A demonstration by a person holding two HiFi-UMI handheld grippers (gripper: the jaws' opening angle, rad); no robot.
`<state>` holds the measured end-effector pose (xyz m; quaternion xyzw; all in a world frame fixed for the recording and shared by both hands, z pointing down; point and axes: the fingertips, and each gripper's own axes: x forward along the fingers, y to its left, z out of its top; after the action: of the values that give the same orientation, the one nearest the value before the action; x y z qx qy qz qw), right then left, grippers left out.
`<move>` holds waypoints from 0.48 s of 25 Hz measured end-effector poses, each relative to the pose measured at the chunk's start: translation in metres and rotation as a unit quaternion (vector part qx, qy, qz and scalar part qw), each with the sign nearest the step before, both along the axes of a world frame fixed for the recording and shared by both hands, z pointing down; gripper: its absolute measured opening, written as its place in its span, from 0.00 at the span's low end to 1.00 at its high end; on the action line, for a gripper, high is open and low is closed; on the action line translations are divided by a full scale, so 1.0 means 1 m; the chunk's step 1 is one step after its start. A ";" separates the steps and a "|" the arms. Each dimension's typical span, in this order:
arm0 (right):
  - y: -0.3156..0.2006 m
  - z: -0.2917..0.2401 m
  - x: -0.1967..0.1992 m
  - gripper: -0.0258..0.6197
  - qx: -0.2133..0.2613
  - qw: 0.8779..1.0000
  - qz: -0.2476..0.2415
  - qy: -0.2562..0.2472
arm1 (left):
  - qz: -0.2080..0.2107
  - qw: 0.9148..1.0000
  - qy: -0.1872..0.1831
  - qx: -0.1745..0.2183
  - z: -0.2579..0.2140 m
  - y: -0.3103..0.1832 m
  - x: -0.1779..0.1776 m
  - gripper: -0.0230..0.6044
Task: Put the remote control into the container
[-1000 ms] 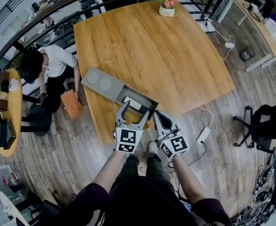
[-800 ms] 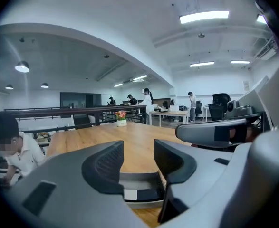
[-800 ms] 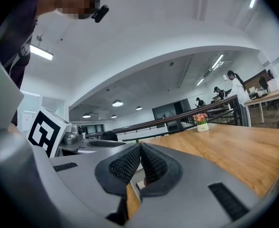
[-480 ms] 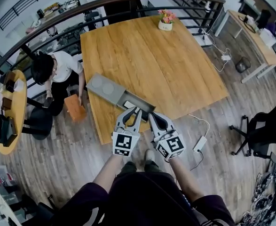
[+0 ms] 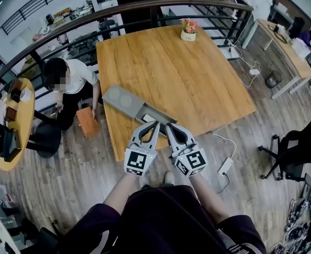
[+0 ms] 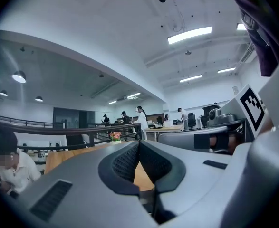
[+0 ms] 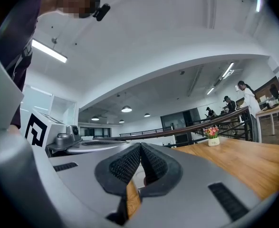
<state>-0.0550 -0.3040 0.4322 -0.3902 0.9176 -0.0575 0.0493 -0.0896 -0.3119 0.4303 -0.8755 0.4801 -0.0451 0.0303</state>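
A long grey container [image 5: 124, 100] lies on the near left corner of the wooden table [image 5: 187, 78]; it has two round recesses at its far end and an open compartment at its near end. A pale flat thing, likely the remote control [image 5: 147, 117], lies in that compartment, partly hidden by the jaws. My left gripper [image 5: 156, 124] is shut and empty, its tips at the compartment's near edge. Beside it my right gripper [image 5: 168, 125] is also shut and empty. The left gripper [image 6: 139, 148] and right gripper [image 7: 140, 152] views each show ribbed pads pressed together.
A small flower pot [image 5: 188, 29] stands at the table's far edge. A person [image 5: 65, 77] crouches left of the table by an orange box [image 5: 86, 121]. A power adapter [image 5: 225, 166] with its cable lies on the floor at right, and an office chair [image 5: 298, 147] stands farther right.
The left gripper's jaws have gone from wide open over the container's compartment to shut. Both grippers have drawn back a little toward the table's near edge.
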 end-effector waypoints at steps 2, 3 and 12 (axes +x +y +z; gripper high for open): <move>0.001 -0.001 -0.002 0.07 0.006 1.000 -0.004 0.002 | -0.001 1.000 0.001 0.010 -0.003 0.003 -0.002 0.06; 0.002 -0.002 -0.003 0.07 0.009 1.000 -0.006 0.003 | -0.001 1.000 -0.001 0.010 -0.004 0.004 -0.003 0.06; 0.004 -0.006 -0.007 0.07 0.020 1.000 0.002 0.018 | 0.001 1.000 -0.001 0.012 -0.006 0.008 -0.005 0.06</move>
<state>-0.0623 -0.2995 0.4264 -0.3924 0.9184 -0.0322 0.0403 -0.0947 -0.3039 0.4245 -0.8755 0.4797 -0.0407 0.0412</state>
